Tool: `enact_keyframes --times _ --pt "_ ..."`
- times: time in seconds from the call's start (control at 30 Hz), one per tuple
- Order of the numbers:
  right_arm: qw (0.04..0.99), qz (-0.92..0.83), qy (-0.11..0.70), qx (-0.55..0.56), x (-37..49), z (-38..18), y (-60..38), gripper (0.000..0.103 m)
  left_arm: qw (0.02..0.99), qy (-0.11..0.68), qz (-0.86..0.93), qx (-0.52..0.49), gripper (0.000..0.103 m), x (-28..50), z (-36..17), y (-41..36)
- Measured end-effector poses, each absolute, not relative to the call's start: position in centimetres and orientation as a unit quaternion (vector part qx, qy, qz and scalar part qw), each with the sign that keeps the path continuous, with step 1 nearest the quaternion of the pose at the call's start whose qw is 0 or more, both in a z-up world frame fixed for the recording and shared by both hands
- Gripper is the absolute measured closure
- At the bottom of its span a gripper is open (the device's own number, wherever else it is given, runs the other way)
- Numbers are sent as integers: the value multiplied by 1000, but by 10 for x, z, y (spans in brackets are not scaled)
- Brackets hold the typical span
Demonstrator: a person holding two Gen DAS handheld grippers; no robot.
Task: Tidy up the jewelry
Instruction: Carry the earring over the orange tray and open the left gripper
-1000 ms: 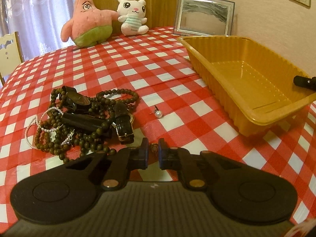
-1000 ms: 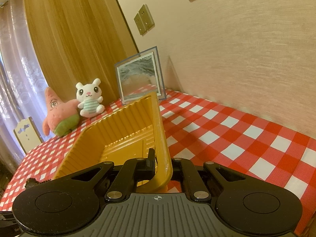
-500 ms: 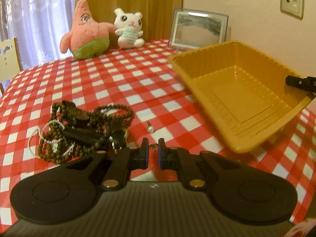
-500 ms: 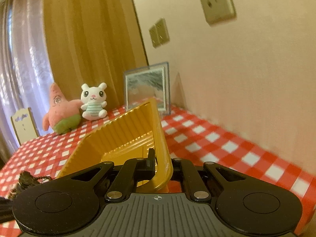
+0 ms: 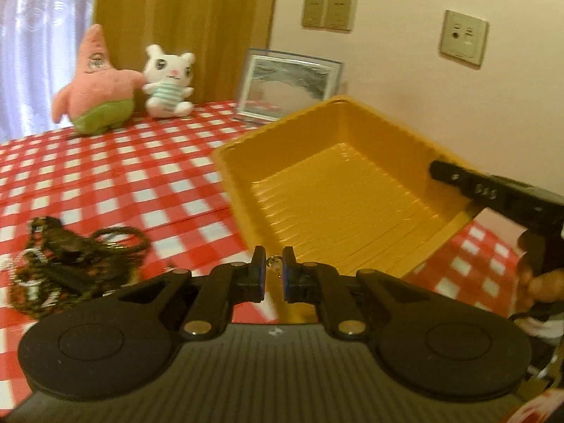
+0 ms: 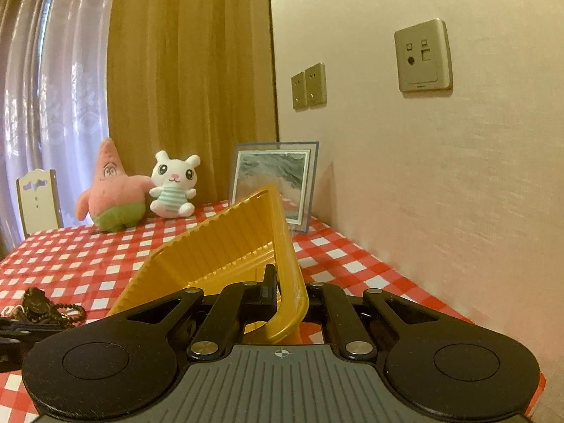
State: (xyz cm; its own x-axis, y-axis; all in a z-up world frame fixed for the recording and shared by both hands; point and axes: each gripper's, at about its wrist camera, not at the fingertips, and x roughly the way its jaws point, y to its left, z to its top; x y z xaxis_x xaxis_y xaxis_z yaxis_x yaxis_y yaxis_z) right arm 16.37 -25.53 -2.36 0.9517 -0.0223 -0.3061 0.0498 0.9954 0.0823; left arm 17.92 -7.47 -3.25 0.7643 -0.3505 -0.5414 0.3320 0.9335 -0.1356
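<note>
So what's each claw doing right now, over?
Left gripper pinching a small earring. Right gripper clamped on yellow tray rim, tray tilted up. Bead pile on table; nothing blocking the tray.

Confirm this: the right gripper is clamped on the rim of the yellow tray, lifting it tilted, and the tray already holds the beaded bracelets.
One part is wrong. The right gripper is clamped on the yellow tray rim and holds it tilted, but the tray is empty. The left wrist view shows the beaded bracelets piled on the checked tablecloth, outside the tray.
</note>
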Motion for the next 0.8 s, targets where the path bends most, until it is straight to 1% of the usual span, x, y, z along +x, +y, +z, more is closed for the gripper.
enact_keyframes --times 0.3,0.47,0.63,0.8 --pt "988 -23 150 42 161 -22 -256 97 930 304 -204 -25 94 187 -38 -95" --pt "988 -27 147 38 161 -23 -259 97 935 304 -181 -36 92 182 -38 -77" --pt "988 -33 146 42 163 -25 -265 96 938 321 -131 -20 89 183 -50 -55" --pt "988 -37 145 48 169 -29 -269 96 938 331 -103 -8 89 192 -60 -43"
